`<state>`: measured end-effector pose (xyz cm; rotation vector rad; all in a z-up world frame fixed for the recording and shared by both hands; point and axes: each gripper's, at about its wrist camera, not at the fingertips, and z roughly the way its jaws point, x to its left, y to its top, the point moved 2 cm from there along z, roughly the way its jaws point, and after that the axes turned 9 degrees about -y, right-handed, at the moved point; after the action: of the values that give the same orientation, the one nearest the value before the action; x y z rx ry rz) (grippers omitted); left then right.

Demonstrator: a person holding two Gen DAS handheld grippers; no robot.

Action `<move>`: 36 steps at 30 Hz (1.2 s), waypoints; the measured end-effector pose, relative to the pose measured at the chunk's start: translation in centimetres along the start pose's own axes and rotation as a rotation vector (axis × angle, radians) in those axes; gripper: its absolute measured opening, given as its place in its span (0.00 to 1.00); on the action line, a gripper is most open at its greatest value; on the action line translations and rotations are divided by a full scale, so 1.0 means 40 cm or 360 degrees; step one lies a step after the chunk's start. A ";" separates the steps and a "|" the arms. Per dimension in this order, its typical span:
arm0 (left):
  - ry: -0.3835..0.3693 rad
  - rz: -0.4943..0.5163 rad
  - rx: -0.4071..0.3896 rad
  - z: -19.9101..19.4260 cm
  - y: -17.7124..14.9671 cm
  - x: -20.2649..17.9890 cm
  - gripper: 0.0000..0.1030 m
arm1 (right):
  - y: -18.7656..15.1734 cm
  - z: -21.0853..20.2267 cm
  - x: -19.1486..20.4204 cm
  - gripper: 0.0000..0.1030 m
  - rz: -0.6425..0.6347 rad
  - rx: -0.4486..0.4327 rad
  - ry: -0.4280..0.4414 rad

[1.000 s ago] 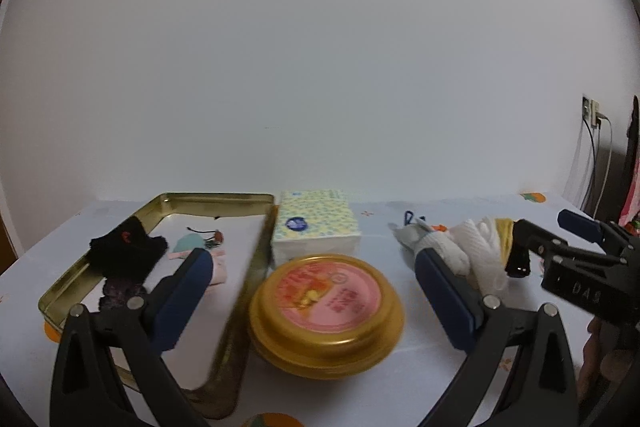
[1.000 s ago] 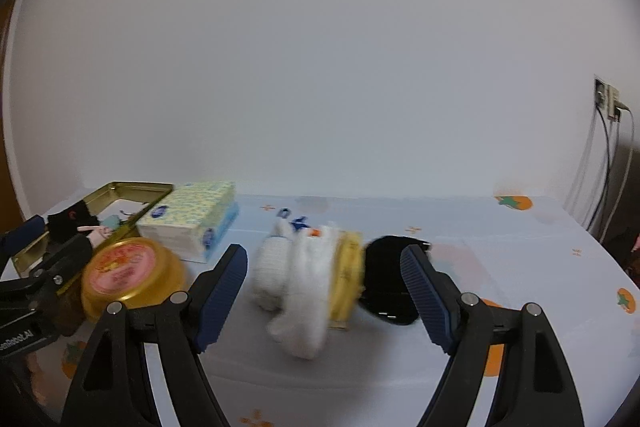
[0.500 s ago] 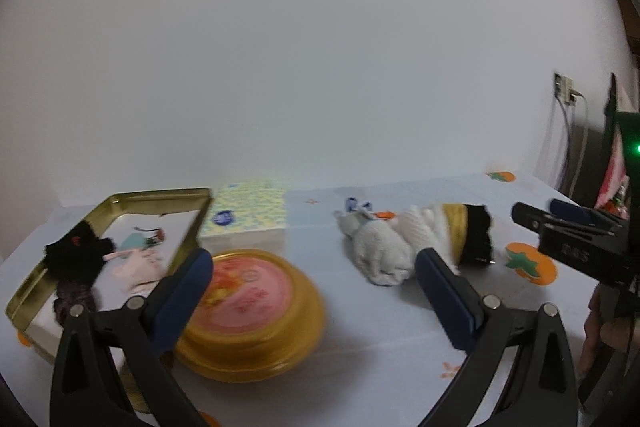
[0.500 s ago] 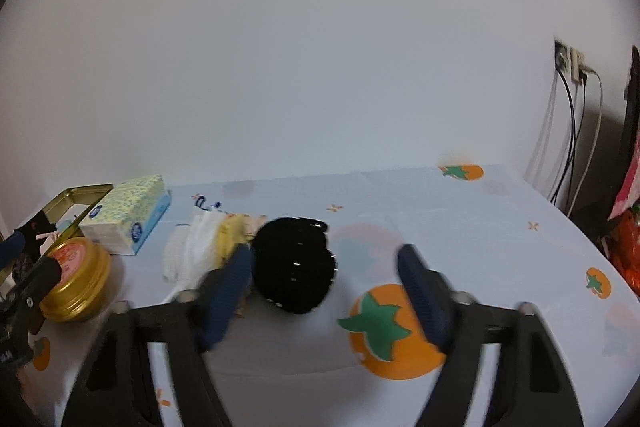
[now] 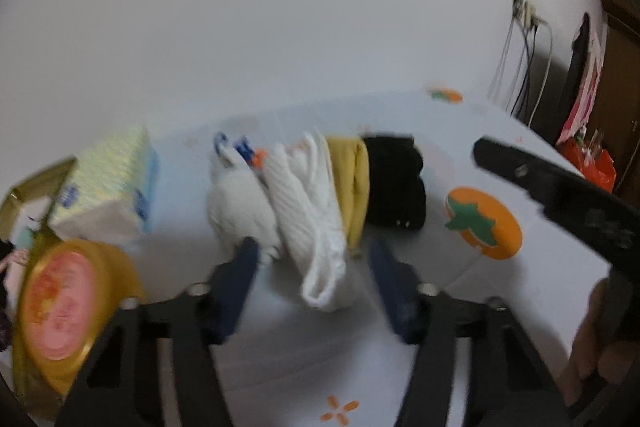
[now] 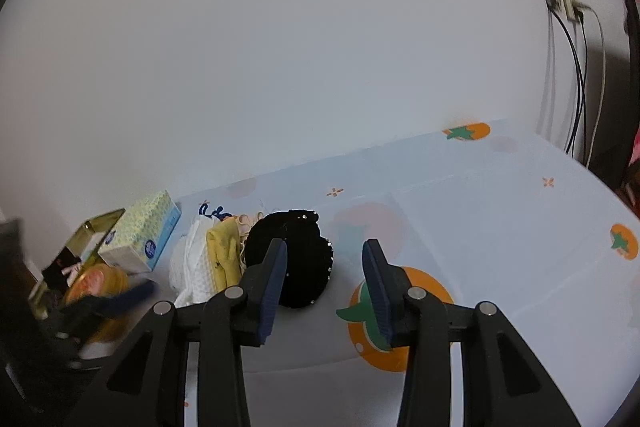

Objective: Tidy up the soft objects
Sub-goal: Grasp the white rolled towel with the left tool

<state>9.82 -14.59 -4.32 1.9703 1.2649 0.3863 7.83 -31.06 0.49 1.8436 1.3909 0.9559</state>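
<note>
Plain white wall backs your bench, which wears a pale cloth printed with orange fruit and small orange crosses. No writing can be read anywhere: the tissue box carries only a blue round mark, and the pink label on the round gold tin is too blurred to make out.

Your soft things lie in one row at the middle of the left view: a white bundle, a white ribbed cloth, a yellow piece and a black knitted piece touching one another. At 9 o'clock of them stands the tissue box, with the gold tin at 8 o'clock and the open gold tray beyond.

Your left claw has just been closing; its jaws stand half apart, with the low end of the ribbed cloth between them, pads not pressing. Your right claw has also been closing and stands part open, holding nothing, the black piece just behind its left finger. Bare cloth runs from 12 to 3 o'clock of it, up to the bench's right edge, where cables hang from a wall socket.
</note>
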 end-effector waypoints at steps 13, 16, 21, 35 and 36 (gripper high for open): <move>-0.0304 -0.0341 -0.0012 0.004 0.020 0.080 0.17 | -0.008 0.006 0.008 0.41 0.0010 0.0048 0.0076; -0.0294 -0.0265 -0.0102 -0.055 0.009 0.082 0.17 | -0.011 0.012 0.008 0.41 0.0009 0.0059 0.0086; -0.0275 -0.0159 -0.0220 -0.151 -0.017 0.098 0.17 | -0.018 0.010 0.030 0.41 -0.0041 0.0056 0.0151; -0.0103 -0.0239 -0.0522 -0.277 0.007 0.207 0.17 | -0.026 0.012 0.194 0.41 -0.0349 -0.0017 0.0263; -0.0098 -0.0236 -0.0525 -0.278 0.007 0.205 0.17 | -0.022 0.019 0.213 0.34 -0.0365 -0.0013 0.0268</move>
<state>7.13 -2.73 2.22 1.5899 1.2131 0.4270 9.53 -22.65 0.83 1.5850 1.6559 1.0133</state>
